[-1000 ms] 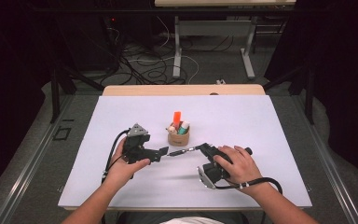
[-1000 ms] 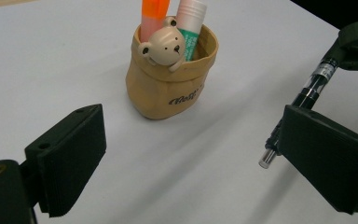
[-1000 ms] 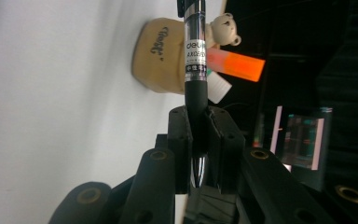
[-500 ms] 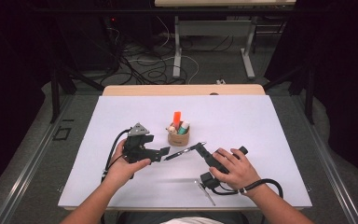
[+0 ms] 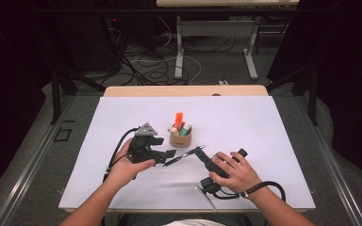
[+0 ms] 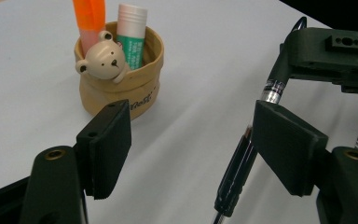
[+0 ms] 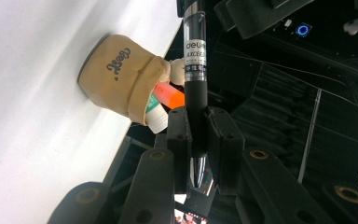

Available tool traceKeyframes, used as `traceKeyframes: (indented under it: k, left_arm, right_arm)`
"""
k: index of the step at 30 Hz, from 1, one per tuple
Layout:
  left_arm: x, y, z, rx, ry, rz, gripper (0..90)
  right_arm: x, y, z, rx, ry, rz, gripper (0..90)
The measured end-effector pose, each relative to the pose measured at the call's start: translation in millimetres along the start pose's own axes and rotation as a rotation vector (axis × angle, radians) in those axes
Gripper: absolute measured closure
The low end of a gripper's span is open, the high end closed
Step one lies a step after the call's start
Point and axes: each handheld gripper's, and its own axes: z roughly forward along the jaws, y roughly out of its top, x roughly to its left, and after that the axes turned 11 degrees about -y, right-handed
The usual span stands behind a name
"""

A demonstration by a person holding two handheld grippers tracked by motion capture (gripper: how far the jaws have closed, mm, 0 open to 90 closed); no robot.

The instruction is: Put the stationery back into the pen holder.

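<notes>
A black pen is pinched in my right gripper, whose jaws are shut on its barrel; the right gripper holds it near one end. The pen's free end reaches into my left gripper. In the left gripper view the pen lies just inside the right-hand pad, apart from the other pad. The left gripper has just been closing, with the pen between its jaws, unpressed. The right gripper shows behind.
A small tan cup stands just beyond the pen on the white table. It holds an orange highlighter, a green-and-white stick and a bear figure. Cables trail from both grippers toward the front edge.
The left jaws have narrowed around the pen's free end. The right hand has rolled at the wrist with the pen still in its jaws. The cup has not moved.
</notes>
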Motion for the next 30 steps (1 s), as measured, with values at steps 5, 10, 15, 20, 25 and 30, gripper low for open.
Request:
traceKeyframes:
  k: [5, 10, 15, 20, 25, 30]
  left_arm:
    - [-6.7, 8.7, 3.9, 0.042, -0.035, 0.008, 31.0]
    - [-12.5, 15.9, 9.5, 0.111, -0.065, 0.009, 35.3]
    - [-17.6, 22.0, 16.1, 0.196, -0.069, 0.043, 43.9]
    - [-26.3, 26.3, 22.0, 0.254, -0.073, 0.081, 51.8]
    - [-32.1, 29.6, 24.4, 0.306, -0.066, 0.13, 60.0]
    - [-36.9, 30.5, 29.0, 0.339, -0.075, 0.161, 64.6]
  right_arm:
    - [-1.4, 1.8, -1.1, -0.008, 0.003, -0.01, 80.4]
    - [-4.5, 4.3, -1.4, -0.025, 0.001, -0.029, 80.4]
    - [-5.8, 5.8, -1.3, -0.026, 0.009, -0.044, 80.3]
    - [-3.3, 7.6, -1.5, -0.028, 0.024, -0.035, 80.3]
    - [-2.7, 9.9, 0.3, -0.051, 0.031, -0.054, 80.4]
    - [-2.3, 11.7, 1.5, -0.063, 0.036, -0.053, 80.3]
